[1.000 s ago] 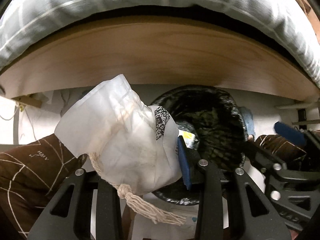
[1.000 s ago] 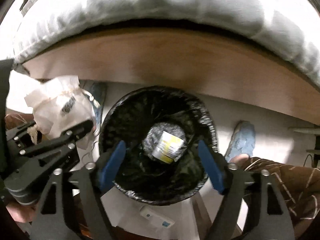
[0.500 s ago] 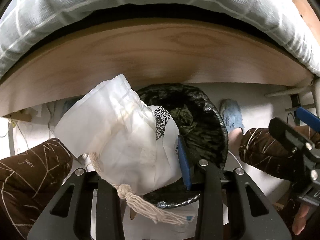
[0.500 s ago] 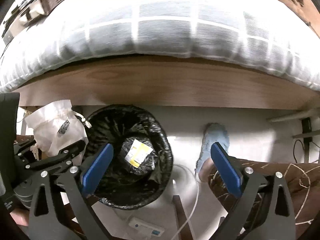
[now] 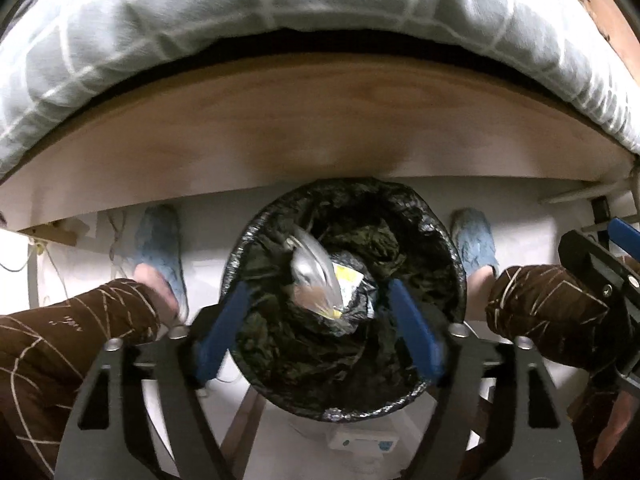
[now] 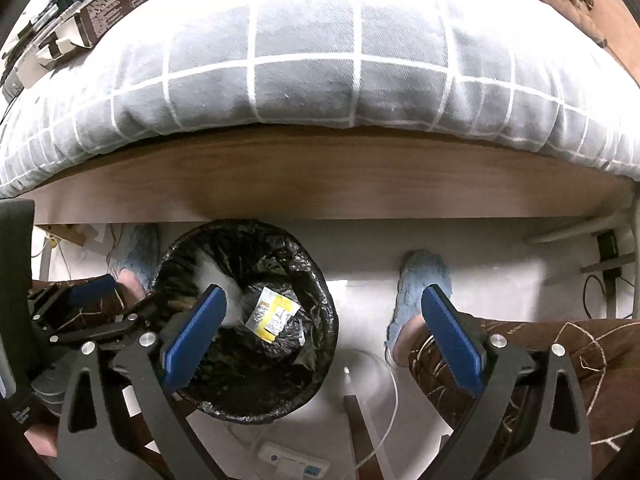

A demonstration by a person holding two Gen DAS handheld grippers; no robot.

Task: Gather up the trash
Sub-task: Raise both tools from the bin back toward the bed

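The pale floor [image 6: 500, 264] is carrying the black-lined bin [image 6: 320, 300], 2 blue slippers [image 6: 424, 280] and a white device [image 6: 294, 460] lying just beside the bin.

glossy crinkled plastic bin liner [image 5: 400, 384], seemingly wooden bedframe [image 5: 320, 128]

The left gripper [image 5: 318, 328] hangs pointing downward with its blue-padded fingers [image 5: 222, 330] spread wide and nothing between them. The right gripper [image 6: 320, 336] points down too, jaws wide apart, just beside the left.
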